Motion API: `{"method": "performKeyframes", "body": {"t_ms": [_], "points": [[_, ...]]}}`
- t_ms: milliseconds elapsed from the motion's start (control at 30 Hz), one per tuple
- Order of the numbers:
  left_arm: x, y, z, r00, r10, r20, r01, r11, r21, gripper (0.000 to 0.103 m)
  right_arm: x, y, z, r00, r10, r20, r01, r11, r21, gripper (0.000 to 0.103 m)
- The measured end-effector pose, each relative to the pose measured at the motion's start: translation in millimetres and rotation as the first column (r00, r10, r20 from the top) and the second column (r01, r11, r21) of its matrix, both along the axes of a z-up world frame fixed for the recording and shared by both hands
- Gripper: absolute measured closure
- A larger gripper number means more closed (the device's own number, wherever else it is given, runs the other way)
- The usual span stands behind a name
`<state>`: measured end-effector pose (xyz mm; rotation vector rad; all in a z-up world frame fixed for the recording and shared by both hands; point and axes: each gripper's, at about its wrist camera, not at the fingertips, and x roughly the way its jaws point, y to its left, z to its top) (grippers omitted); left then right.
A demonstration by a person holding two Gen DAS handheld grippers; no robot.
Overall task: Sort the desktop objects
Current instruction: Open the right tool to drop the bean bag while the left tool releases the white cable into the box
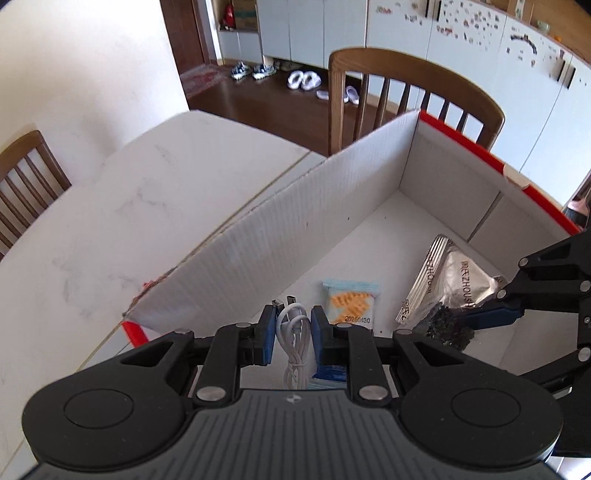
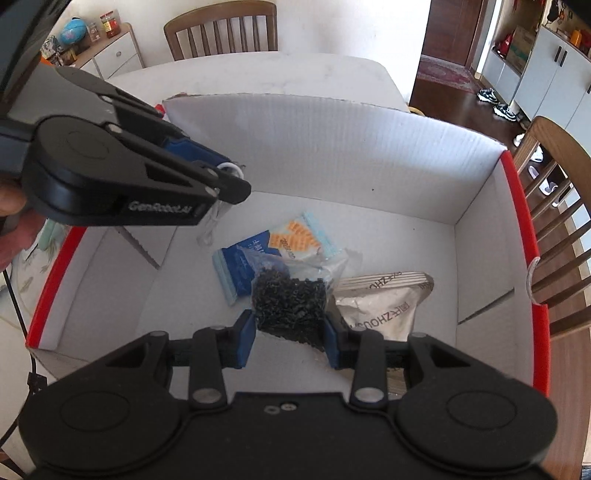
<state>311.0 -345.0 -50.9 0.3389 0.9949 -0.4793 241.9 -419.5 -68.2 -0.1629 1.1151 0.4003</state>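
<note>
Both grippers hang over an open white cardboard box with a red rim (image 1: 332, 206) (image 2: 517, 206). My left gripper (image 1: 293, 328) (image 2: 231, 177) is shut on a coiled white USB cable (image 1: 293, 332) (image 2: 232, 169), held above the box's near left part. My right gripper (image 2: 290, 332) (image 1: 476, 317) is shut on a clear bag of small black pieces (image 2: 290, 299) (image 1: 447, 326) above the box floor. On the floor lie a silver foil pouch (image 1: 448, 277) (image 2: 384, 306), an orange-and-blue packet (image 1: 351, 301) (image 2: 301, 238) and a dark blue packet (image 2: 240, 264) (image 1: 330, 371).
The box stands on a white marble-look table (image 1: 122, 210) (image 2: 258, 74). Wooden chairs (image 1: 406, 92) (image 2: 221, 29) stand around it, one right behind the box's far wall. The tall left box wall (image 1: 295, 236) rises close to my left gripper.
</note>
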Motion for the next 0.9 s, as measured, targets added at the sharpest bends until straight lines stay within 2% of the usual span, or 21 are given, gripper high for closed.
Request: {"method": "performKeyframes", "body": {"t_ms": [400,700,900], "points": [[16,-8,-16,0.996,-0.030,-0.081,0.032,0.999,0.031,0.084,9,1,-8,0.998,-0.018,-0.059,0.019,1.000,0.003,0.066],[24,-9,-22,0.996,-0.031,-0.088,0.035,0.998,0.047,0.084,13,6,-16,0.996,-0.020,-0.084,0.018,1.000,-0.025,0.065],[29,-14,-27,0.992,-0.037,-0.122,0.045,0.997,0.063,0.084,14,9,-17,0.996,-0.008,-0.088,0.005,0.999,-0.039,0.064]]}}
